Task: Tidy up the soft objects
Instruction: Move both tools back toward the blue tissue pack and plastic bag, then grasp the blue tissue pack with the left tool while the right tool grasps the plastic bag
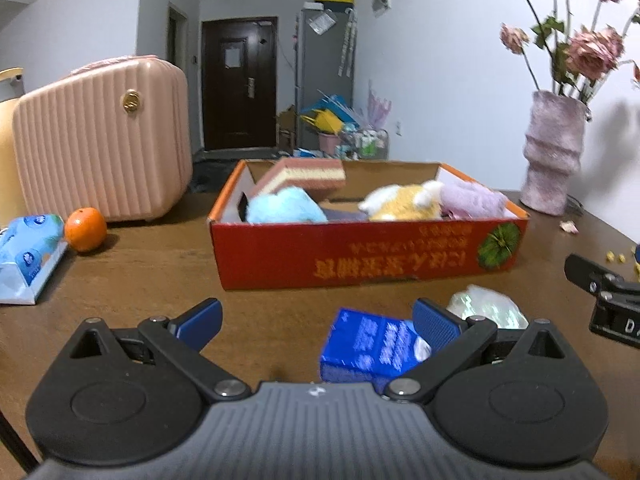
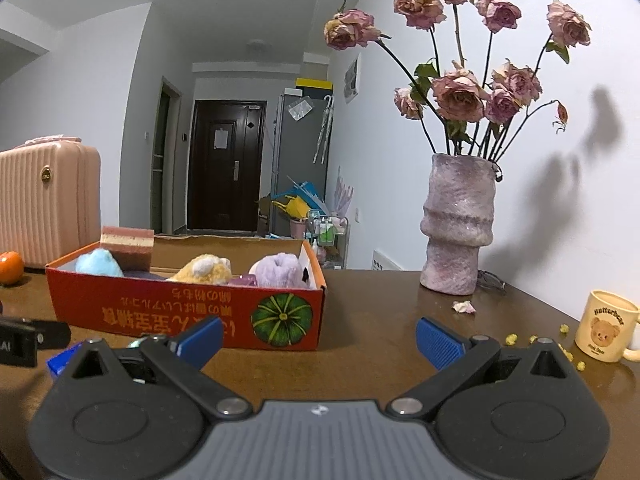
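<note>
A red cardboard box stands on the brown table and holds a light blue plush, a yellow-and-white plush, a purple plush and a layered pink sponge. The box also shows in the right wrist view, with the blue plush, yellow plush, purple plush and sponge inside. My left gripper is open and empty in front of the box, above a blue carton. My right gripper is open and empty to the right of the box.
A pink suitcase, an orange and a tissue pack are at the left. A crumpled clear wrapper lies beside the carton. A vase of dried roses and a cream mug stand at the right, with scattered crumbs.
</note>
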